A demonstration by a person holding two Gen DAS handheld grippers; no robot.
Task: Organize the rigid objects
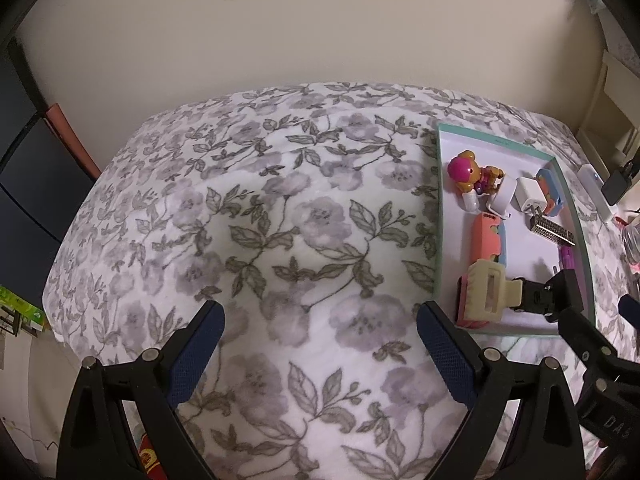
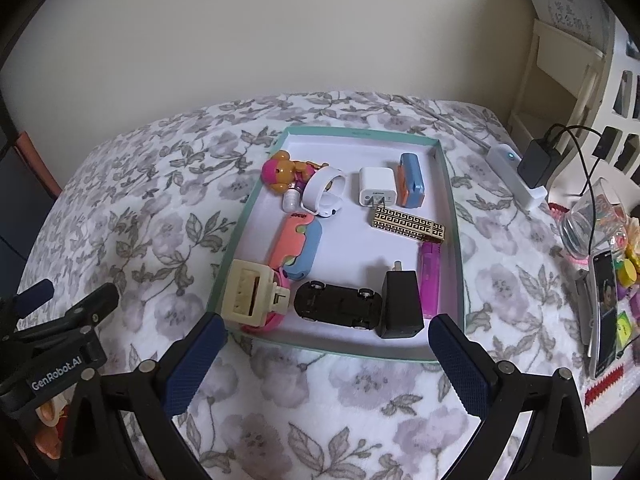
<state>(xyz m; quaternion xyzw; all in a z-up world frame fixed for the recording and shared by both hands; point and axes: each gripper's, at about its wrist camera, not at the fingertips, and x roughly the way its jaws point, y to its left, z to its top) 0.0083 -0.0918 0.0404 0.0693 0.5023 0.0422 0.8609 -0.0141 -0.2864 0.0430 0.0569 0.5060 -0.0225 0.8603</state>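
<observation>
The teal-rimmed tray (image 2: 454, 216) is lying on the floral blanket (image 2: 140, 216), holding the cream hair clip (image 2: 250, 294), black toy car (image 2: 338, 308), black charger (image 2: 400, 308), purple lighter (image 2: 429, 276), gold patterned bar (image 2: 408, 227), white charger (image 2: 376, 192) and bear toy (image 2: 282, 176). The right gripper (image 2: 326, 344) is hovering at the tray's near rim, jaws spread and empty. The left gripper (image 1: 320, 334) is hanging over bare blanket beside the tray, likewise spread and empty. A power strip (image 2: 516, 178), glass (image 2: 588, 220) and phone (image 2: 604, 312) are lying right of the tray.
</observation>
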